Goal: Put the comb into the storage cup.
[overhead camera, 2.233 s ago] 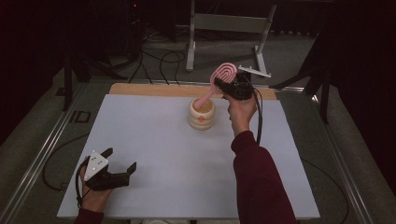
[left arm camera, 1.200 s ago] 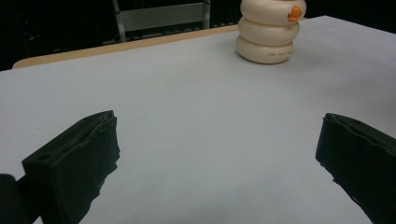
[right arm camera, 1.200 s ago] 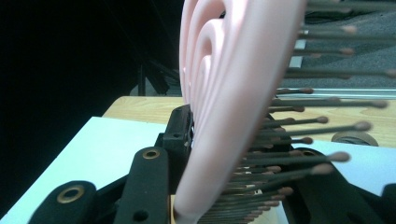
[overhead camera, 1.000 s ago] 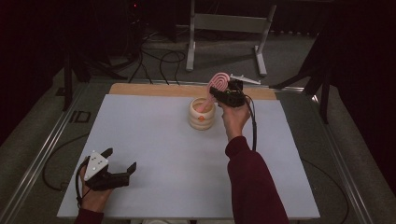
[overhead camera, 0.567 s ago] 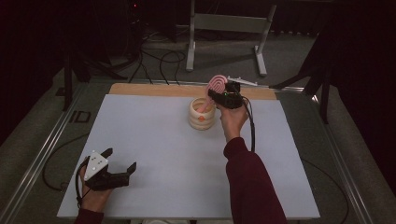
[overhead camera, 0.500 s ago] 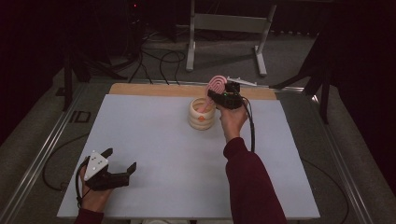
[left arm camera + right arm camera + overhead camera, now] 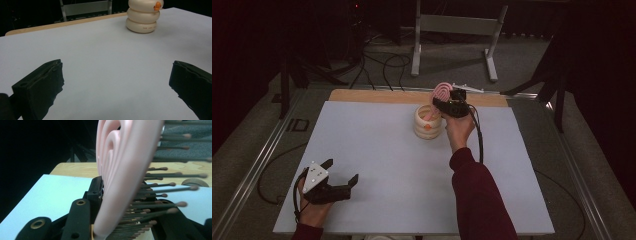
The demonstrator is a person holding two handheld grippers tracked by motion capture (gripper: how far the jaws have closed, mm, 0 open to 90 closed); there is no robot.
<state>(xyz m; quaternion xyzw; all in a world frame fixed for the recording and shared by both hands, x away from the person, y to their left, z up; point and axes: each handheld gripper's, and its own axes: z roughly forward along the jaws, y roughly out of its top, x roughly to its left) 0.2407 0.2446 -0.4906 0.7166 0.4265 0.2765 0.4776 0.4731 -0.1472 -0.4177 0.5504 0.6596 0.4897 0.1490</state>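
In the right gripper view the jaws are pinching a pink hairbrush (image 7: 125, 170), which stands between them with its ribbed back toward the left of the frame and its dark, ball-tipped bristles pointing to the right. In the high view the right gripper (image 7: 451, 104) sits at upper centre of the frame. The brush's oval head (image 7: 442, 91) rises above it, and the handle seems to slant down into the mouth of a cream holder (image 7: 428, 123) just to its left. How deep the handle sits cannot be told.

The brush looks like hard moulded plastic: light and stiff, with a smooth, probably slippery back. The bristles are thin and would bend or splay under pressure, so I judge the best hold to be across the solid edges of the head or on the handle, not on the bristle face. The holder is a stack of three rounded rings with a small orange mark near its rim; it looks light enough to tip if the brush drags on its wall.

At lower left of the high view, the left gripper (image 7: 334, 186) rests on the pale counter (image 7: 377, 165), jaws spread wide with nothing between them, well apart from the holder.
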